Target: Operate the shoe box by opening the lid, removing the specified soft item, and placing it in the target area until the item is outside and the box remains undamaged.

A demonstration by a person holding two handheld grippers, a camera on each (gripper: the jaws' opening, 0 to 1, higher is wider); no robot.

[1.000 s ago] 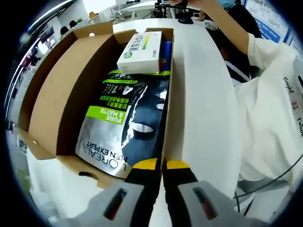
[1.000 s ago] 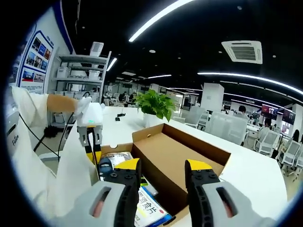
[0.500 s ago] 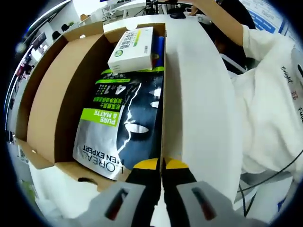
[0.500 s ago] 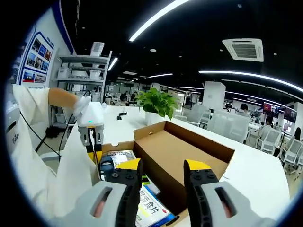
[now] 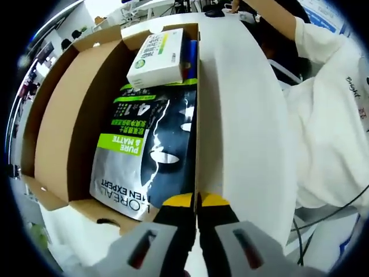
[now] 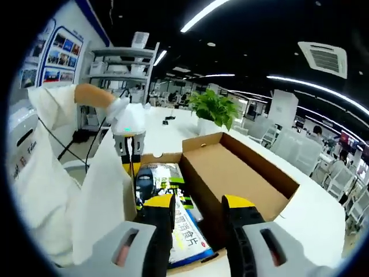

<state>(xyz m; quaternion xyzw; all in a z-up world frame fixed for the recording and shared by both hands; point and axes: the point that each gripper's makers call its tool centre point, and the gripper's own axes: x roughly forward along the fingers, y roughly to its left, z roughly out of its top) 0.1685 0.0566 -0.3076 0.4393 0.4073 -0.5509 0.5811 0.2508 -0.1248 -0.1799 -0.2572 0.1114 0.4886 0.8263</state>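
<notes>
Lid point(image 5: 242, 109) open, pouch point(image 5: 147, 153) inside box point(image 5: 63, 127); left gripper point(image 5: 197, 201) clamping lid edge, right gripper point(image 6: 195, 203) gaping, empty.

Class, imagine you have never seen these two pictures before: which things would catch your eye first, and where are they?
The open box stands out, its lid folded back. Inside lies a silver and black sachet with green labels, and a white carton rests on its far end. The left claw, shut, sits at the box's white wall; the right claw is open above the other end.

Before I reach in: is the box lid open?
Open: the lid lies folded back, and the pouch inside shows.
</notes>
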